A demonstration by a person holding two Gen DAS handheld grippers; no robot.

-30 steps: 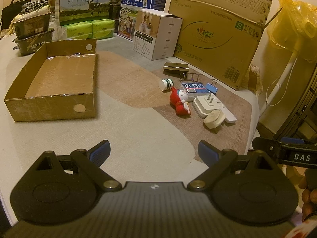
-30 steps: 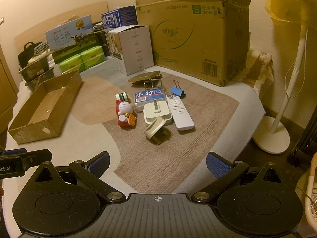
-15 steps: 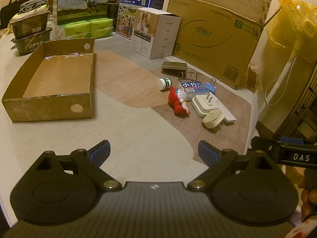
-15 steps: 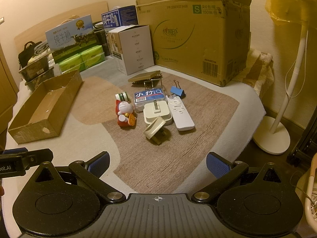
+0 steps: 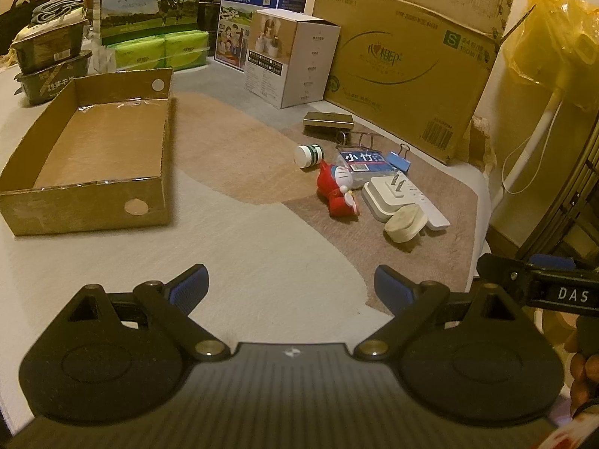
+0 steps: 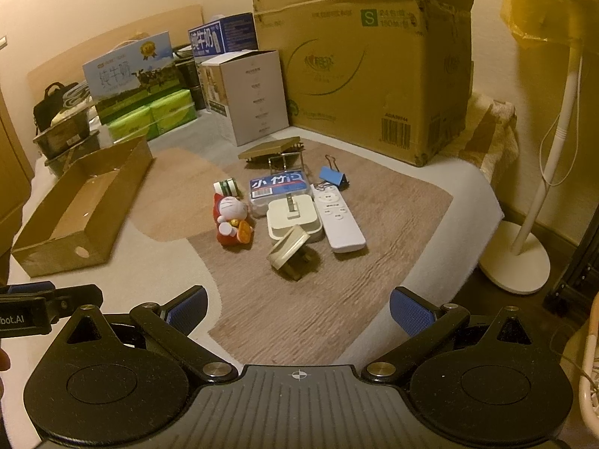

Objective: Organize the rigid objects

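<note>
A shallow cardboard tray (image 5: 93, 207) (image 6: 45, 258) lies empty on the left of the surface. Right of it sits a cluster: a red cat figurine (image 5: 335, 191) (image 6: 230, 220), a small white jar (image 5: 307, 155) (image 6: 226, 187), a blue-labelled clear case (image 5: 365, 162) (image 6: 279, 187), a blue binder clip (image 5: 398, 159) (image 6: 331, 176), a white plug adapter (image 5: 387, 196) (image 6: 294, 217), a cream round plug (image 5: 406, 222) (image 6: 288, 249), a white remote (image 6: 338, 219) and a flat gold box (image 5: 328, 119) (image 6: 269, 147). My left gripper (image 5: 290, 286) and right gripper (image 6: 297, 305) are both open, empty, hovering short of the cluster.
Along the back stand a large cardboard carton (image 5: 408, 56) (image 6: 367, 82), a white product box (image 5: 292, 58), milk cartons (image 5: 149, 3), green tissue packs (image 5: 161, 50) and stacked food tubs (image 5: 48, 63). A white fan stand (image 6: 539, 187) rises on the floor past the surface's right edge.
The left wrist view has shifted slightly, so the tray and cluster sit a little further left and up. The right view is unchanged. Both grippers stayed open.
</note>
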